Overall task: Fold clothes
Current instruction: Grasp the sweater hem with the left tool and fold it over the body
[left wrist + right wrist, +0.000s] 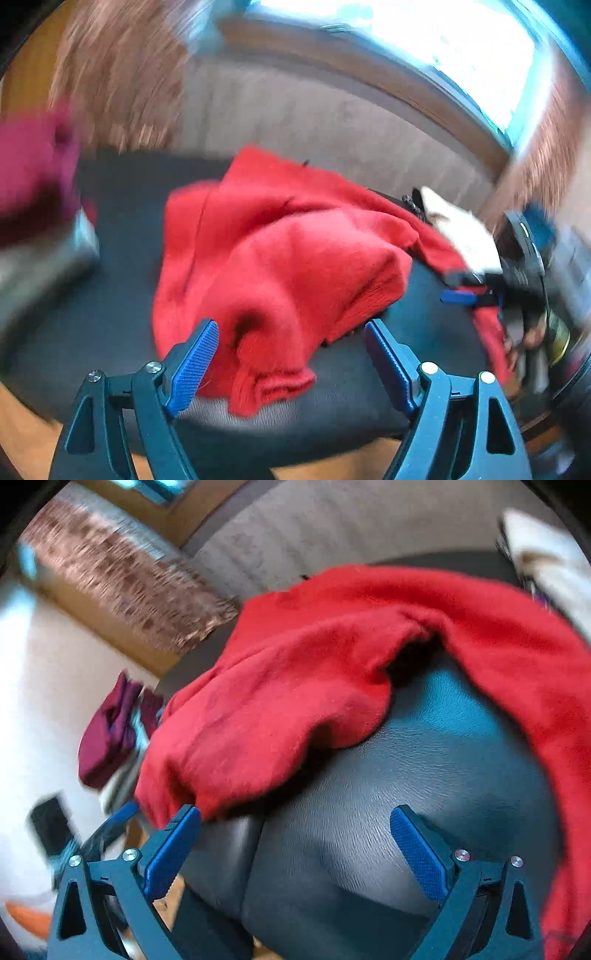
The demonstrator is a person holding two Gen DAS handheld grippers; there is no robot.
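Sweater first: a fuzzy red knitted sweater (pixel 280 258) lies crumpled in a heap on the dark leather seat cushion (pixel 424 775), one cuff drooping toward the near edge, bunched folds everywhere. The left gripper (pixel 291 354) hangs just above that cuff with its blue pads spread wide, nothing between them. The right gripper (pixel 295 845) is released as well, jaws apart over bare cushion, the sweater's hem just beside its left finger. Off to the side sits a maroon garment (pixel 107 734), and a cream-white cloth (pixel 458 229) lies at the far end, both out of play. My read: the job has barely begun, and the heap needs spreading flat. Best approach, I'd say, is pinching two outer edges, hem or shoulders, one per gripper, then lifting and pulling apart so the knit drops smooth. Grabbing a middle fold would only drag the bundle.
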